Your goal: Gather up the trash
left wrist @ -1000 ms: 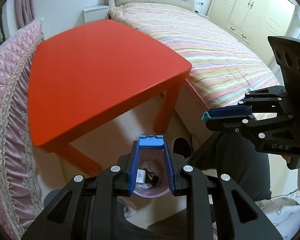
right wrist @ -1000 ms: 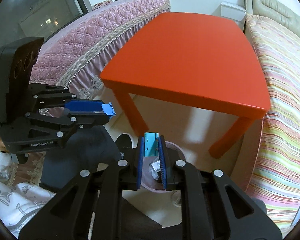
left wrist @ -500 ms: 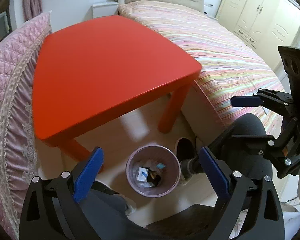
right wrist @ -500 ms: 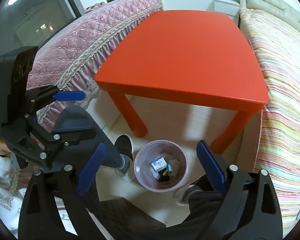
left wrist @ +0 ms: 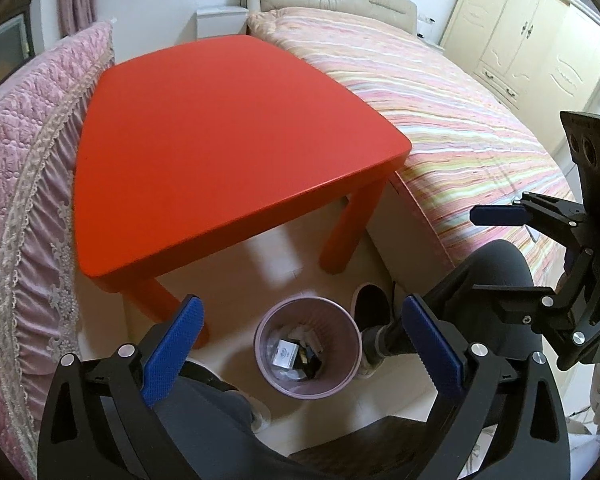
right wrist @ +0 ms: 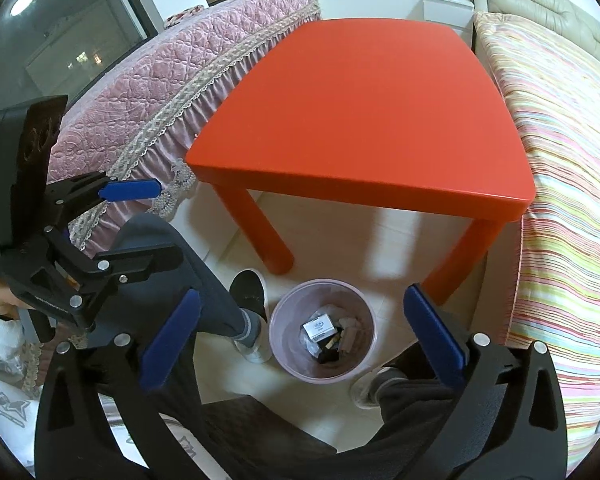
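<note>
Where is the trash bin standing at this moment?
The bin stands on the floor just in front of the red table, low in the middle of both wrist views, between the person's two shoes.

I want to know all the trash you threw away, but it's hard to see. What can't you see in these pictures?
- The bottom of the round pink plastic trash bin: both views show a white printed box on top; the dark bits beneath it are too small to name.
- The box's print: too small to read.
- The floor under the glossy red table: its top hides it in both views.
- The person's feet: the left gripper and right gripper, both open, cover part.
</note>
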Tool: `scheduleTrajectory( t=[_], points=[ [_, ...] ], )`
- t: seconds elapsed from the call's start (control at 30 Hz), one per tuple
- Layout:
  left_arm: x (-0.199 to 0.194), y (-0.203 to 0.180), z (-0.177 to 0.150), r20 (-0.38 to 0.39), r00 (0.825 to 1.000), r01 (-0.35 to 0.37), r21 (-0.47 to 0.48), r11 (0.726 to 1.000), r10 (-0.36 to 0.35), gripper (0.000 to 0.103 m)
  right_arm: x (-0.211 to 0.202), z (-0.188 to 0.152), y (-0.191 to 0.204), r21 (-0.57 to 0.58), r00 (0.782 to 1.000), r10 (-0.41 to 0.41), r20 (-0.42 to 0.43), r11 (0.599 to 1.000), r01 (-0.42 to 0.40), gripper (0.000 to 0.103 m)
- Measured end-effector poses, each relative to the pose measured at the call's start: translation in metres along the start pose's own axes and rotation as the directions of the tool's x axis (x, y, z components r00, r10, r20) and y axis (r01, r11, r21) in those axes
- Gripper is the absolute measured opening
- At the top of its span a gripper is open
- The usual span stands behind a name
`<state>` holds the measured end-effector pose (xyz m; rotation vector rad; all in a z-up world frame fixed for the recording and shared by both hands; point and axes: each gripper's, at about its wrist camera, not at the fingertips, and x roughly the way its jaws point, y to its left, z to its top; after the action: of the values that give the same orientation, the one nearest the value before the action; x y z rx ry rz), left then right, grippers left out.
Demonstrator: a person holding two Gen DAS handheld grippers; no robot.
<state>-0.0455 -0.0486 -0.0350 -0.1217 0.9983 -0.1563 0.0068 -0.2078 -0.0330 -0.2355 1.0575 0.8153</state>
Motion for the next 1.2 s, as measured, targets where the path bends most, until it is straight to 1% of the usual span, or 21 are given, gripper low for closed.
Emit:
scheduleTrajectory(
  t=[0.13, 0.3, 0.37, 0.5, 0.7, 0.77, 0.87, 1.03, 1.2],
  points=[
    [-0.003, 0.002, 0.002, 0.013, 1.0, -0.003, -0.007, 1.0, 0.003, 0.095, -0.004, 0.004, 0.0, -0.002, 1.0, -0.003, 0.016, 1.0, 0.004, 0.1],
    [-0.007, 0.009, 0.012, 0.031, 0.999, -0.013, -0.017, 1.0, 0.014, 0.095, -0.009, 0.019, -0.003, 0.003, 0.999, -0.01, 0.044, 1.0, 0.01, 0.1],
    [-0.009, 0.012, 0.019, 0.042, 0.999, -0.032, -0.022, 0.999, 0.033, 0.095, -0.013, 0.029, -0.003, 0.004, 0.998, -0.021, 0.067, 1.0, 0.021, 0.1],
    [-0.018, 0.021, 0.037, 0.092, 0.994, -0.05, -0.031, 0.998, 0.052, 0.095, -0.024, 0.053, -0.006, 0.003, 0.992, -0.049, 0.118, 0.999, 0.049, 0.1],
    [-0.035, 0.029, 0.069, 0.17, 0.98, -0.101, -0.019, 0.995, 0.103, 0.095, -0.032, 0.095, -0.013, -0.006, 0.982, -0.08, 0.172, 0.997, 0.083, 0.1],
    [-0.039, 0.033, 0.079, 0.192, 0.976, -0.103, -0.022, 0.994, 0.105, 0.095, -0.034, 0.111, -0.015, -0.013, 0.978, -0.086, 0.192, 0.996, 0.09, 0.1],
    [-0.041, 0.039, 0.095, 0.213, 0.968, -0.128, -0.036, 0.991, 0.133, 0.095, -0.033, 0.127, -0.015, -0.021, 0.972, -0.101, 0.211, 0.994, 0.108, 0.1],
    [-0.039, 0.046, 0.111, 0.216, 0.964, -0.145, -0.054, 0.988, 0.153, 0.095, -0.031, 0.153, -0.016, -0.023, 0.962, -0.127, 0.24, 0.99, 0.137, 0.1],
    [-0.035, 0.054, 0.118, 0.217, 0.969, -0.099, -0.087, 0.991, 0.116, 0.096, -0.028, 0.166, -0.016, -0.024, 0.96, -0.122, 0.253, 0.991, 0.132, 0.1]
  ],
)
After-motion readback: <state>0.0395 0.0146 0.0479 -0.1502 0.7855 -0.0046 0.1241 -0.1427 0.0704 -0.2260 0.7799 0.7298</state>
